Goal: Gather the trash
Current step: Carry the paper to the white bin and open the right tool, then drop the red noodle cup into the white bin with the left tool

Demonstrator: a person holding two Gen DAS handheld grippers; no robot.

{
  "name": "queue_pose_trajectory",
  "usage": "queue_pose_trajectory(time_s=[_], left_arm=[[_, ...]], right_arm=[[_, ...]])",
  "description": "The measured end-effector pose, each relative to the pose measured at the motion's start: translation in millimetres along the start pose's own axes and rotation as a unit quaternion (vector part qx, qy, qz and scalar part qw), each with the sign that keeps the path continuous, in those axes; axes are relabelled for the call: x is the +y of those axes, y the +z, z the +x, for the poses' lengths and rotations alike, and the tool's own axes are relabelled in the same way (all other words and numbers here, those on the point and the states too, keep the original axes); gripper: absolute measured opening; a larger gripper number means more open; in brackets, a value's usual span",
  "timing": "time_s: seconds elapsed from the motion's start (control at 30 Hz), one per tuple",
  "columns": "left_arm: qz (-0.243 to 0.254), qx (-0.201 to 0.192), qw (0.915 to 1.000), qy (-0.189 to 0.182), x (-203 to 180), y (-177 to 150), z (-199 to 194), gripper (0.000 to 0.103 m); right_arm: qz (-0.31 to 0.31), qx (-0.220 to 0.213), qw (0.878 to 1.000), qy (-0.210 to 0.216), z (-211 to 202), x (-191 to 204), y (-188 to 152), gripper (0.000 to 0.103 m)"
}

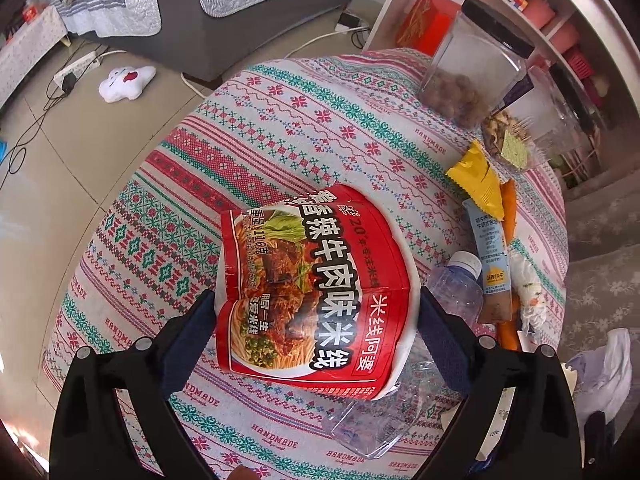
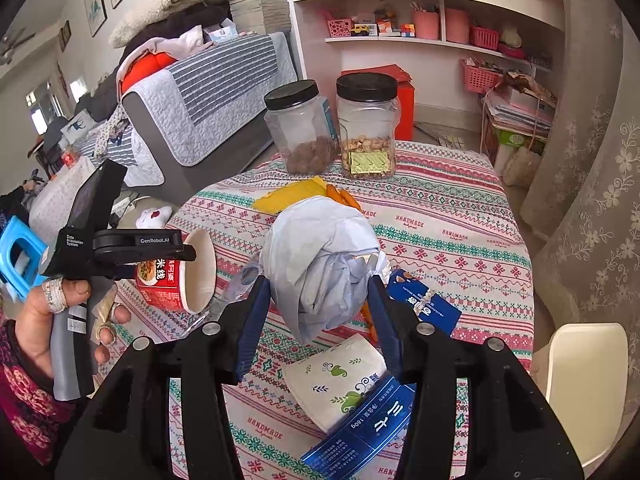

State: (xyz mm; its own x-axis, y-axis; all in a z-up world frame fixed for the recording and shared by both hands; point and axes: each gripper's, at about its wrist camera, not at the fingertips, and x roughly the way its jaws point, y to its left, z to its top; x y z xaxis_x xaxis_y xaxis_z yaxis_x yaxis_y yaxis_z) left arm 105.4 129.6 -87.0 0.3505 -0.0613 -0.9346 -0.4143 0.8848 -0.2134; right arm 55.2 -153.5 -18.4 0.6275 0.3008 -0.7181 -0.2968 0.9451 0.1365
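My left gripper is shut on a red instant noodle cup and holds it on its side above the patterned tablecloth. The cup also shows in the right wrist view, mouth facing right, held by the left gripper. My right gripper is shut on a pale blue-white plastic bag, bunched up above the table. A crushed clear plastic bottle lies under the cup. A yellow wrapper, a snack wrapper and carrots lie to the right.
Two black-lidded clear jars stand at the table's far side. A tissue roll and blue packets lie near me. White shelves stand behind, a sofa to the left, a curtain at right.
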Motion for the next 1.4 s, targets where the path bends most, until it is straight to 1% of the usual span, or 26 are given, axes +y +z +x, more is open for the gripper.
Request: queue_pose_trajectory(time_s=[0.07,0.13,0.23,0.33,0.43,0.5,0.57,0.67,0.73,0.8,0.83,0.87,0.93,0.97,1.0,1.1,1.2,1.4], left_arm=[[0.005,-0.022,0.9997,-0.006,-2.9,0.1,-10.4,0.092],[0.012,-0.049,0.9985,-0.019,-7.5,-0.5,-23.0,0.092],[0.029,-0.094,0.9944,-0.038,-20.6,-3.9,-41.2,0.092],[0.046,-0.127,0.9895,-0.052,-33.0,-9.5,-54.0,0.092],[0.062,-0.151,0.9846,-0.064,-43.5,-16.5,-62.2,0.092],[0.075,-0.165,0.9810,-0.069,-51.8,-22.2,-66.3,0.092],[0.087,-0.174,0.9778,-0.077,-59.1,-27.4,-69.4,0.092],[0.108,-0.185,0.9729,-0.086,-72.6,-36.5,-73.7,0.092],[0.126,-0.192,0.9692,-0.090,-83.3,-43.6,-76.6,0.092],[0.148,-0.196,0.9645,-0.097,-98.6,-52.6,-79.2,0.092],[0.162,-0.197,0.9614,-0.103,-106.6,-59.0,-80.9,0.092],[0.176,-0.198,0.9583,-0.108,-116.2,-65.6,-81.8,0.092],[0.199,-0.195,0.9533,-0.118,-136.3,-78.0,-81.4,0.092],[0.205,-0.190,0.9516,-0.126,-146.6,-83.7,-79.9,0.092],[0.211,-0.183,0.9503,-0.138,-158.0,-89.9,-77.8,0.092],[0.235,-0.158,0.9446,-0.167,-196.2,-109.3,-70.5,0.093],[0.271,-0.141,0.9339,-0.185,-239.7,-135.1,-65.0,0.093],[0.321,-0.100,0.9148,-0.224,-312.9,-183.3,-54.5,0.093]], right_arm=[[0.006,-0.003,1.000,-0.003,-2.1,-2.9,0.4,0.048],[0.013,-0.009,1.000,-0.010,-5.1,-7.3,0.3,0.048],[0.031,-0.022,0.999,-0.027,-12.0,-19.9,-0.3,0.048],[0.058,-0.037,0.996,-0.061,-21.2,-40.7,-2.3,0.048],[0.092,-0.054,0.988,-0.112,-31.6,-67.7,-7.2,0.049],[0.123,-0.061,0.978,-0.157,-38.8,-90.7,-12.8,0.049],[0.158,-0.064,0.964,-0.202,-46.2,-115.6,-20.2,0.050],[0.210,-0.054,0.937,-0.273,-54.6,-152.1,-34.8,0.051],[0.245,-0.031,0.919,-0.308,-57.3,-176.8,-47.2,0.053],[0.269,-0.008,0.903,-0.334,-59.2,-195.5,-57.9,0.058],[0.277,-0.006,0.898,-0.342,-62.5,-202.4,-61.6,0.060],[0.284,-0.006,0.894,-0.348,-67.2,-207.5,-65.4,0.061],[0.290,-0.015,0.890,-0.353,-79.6,-214.1,-69.2,0.069],[0.295,-0.028,0.886,-0.356,-87.9,-217.3,-70.4,0.081],[0.298,-0.042,0.882,-0.363,-97.1,-220.5,-70.8,0.087],[0.305,-0.079,0.870,-0.379,-124.6,-229.1,-69.8,0.092],[0.322,-0.112,0.855,-0.390,-150.3,-239.7,-72.0,0.096],[0.354,-0.142,0.836,-0.393,-184.2,-259.3,-79.2,0.096]])
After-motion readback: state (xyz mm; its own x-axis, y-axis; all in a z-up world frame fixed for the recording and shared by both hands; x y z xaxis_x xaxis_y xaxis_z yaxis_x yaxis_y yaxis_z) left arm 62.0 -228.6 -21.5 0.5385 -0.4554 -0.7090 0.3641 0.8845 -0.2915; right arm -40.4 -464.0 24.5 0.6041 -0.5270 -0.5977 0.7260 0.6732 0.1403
